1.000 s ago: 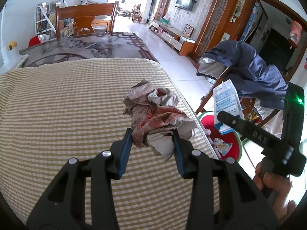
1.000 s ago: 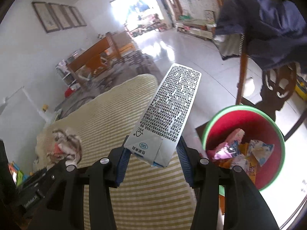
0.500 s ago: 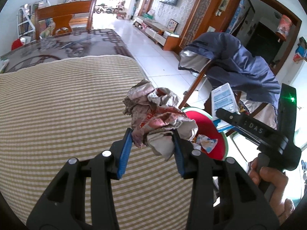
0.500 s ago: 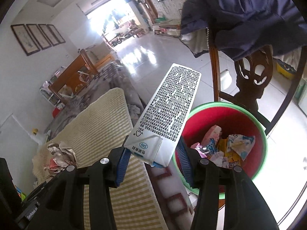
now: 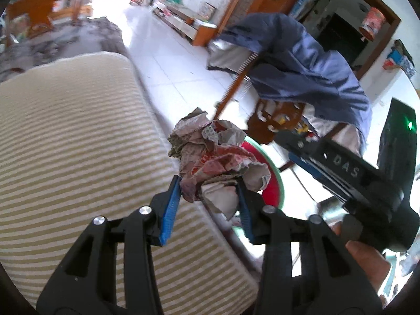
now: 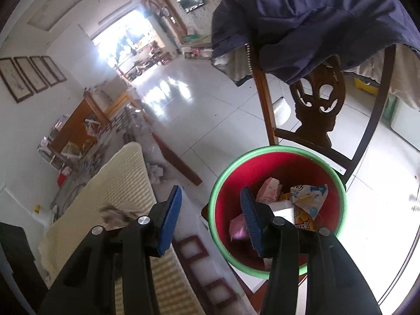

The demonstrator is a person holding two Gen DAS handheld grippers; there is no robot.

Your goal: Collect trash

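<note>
bin: wrappers inside | left tool: opening, crumpled paper between | right tool: apart, empty

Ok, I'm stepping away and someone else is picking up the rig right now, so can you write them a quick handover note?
Left tool: its jaws have just been opening, but the crumpled paper wad is between the pads and not dropped yet. It hangs past the striped cloth's edge, near the bin.
Right tool: open and empty, over the bin's near side.
Done: the carton that the right tool held a moment ago appears to lie in the bin with other wrappers.
Left: get the wad over the bin and let it go. Whether more trash remains on the cloth cannot be seen.
</note>
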